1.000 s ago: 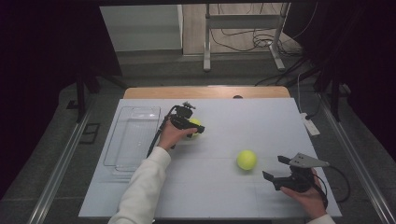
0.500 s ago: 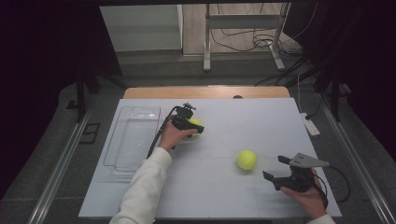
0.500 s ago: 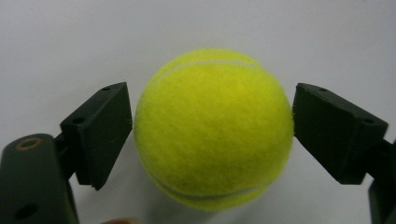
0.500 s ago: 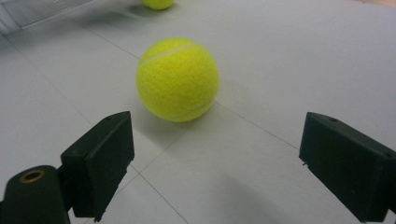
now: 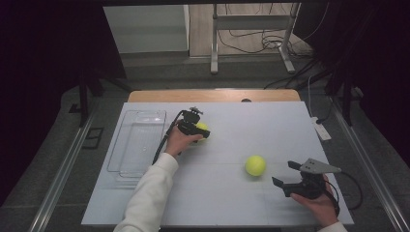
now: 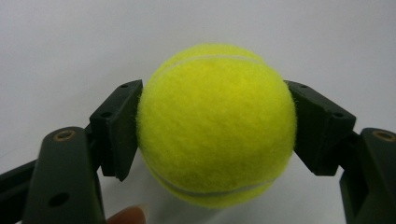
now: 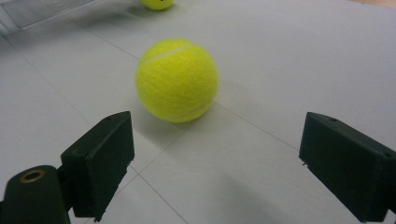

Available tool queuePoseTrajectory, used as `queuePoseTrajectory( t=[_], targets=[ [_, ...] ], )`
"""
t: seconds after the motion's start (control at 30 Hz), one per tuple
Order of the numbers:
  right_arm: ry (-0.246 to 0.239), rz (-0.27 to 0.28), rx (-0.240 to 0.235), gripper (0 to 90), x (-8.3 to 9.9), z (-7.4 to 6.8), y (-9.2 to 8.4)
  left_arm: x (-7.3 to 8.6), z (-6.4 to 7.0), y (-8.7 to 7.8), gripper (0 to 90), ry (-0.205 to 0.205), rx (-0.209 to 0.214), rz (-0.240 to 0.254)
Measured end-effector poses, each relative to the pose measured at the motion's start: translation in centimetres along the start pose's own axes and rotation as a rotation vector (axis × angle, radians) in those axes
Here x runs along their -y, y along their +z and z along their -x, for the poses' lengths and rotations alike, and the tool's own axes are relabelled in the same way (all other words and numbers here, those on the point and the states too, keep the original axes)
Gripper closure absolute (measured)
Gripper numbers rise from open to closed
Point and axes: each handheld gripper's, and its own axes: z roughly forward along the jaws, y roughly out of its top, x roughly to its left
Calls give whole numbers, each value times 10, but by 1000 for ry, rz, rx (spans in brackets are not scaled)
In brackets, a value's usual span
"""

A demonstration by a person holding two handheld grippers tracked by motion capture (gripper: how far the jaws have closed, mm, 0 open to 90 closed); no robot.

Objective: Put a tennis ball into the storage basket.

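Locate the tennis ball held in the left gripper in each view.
High view: held tennis ball left of centre, in the left gripper.
Left gripper view: centre, pads pressing both sides.
Right gripper view: top edge, partly cut off.
Shared landmark: the white table.

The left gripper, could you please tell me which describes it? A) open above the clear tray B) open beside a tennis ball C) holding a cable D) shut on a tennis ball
D: in the left gripper view both pads of the left gripper press against the sides of the tennis ball; the jaws have just been closing on it.
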Motion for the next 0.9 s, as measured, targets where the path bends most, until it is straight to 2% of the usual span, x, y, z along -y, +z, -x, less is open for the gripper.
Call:
queuePoseTrajectory(
  t=[0.13,0.3,0.53,0.9],
  targets=[
    [-1,-1,2,106,0,0,0,0,1,-4,269,1,6,24],
    [-1,-1,2,106,0,0,0,1,1,-7,270,19,10,28],
    [-1,-1,2,106,0,0,0,4,0,-11,270,16,24,47],
    [2,0,1,106,0,0,0,10,3,-26,270,49,38,94]
  ],
)
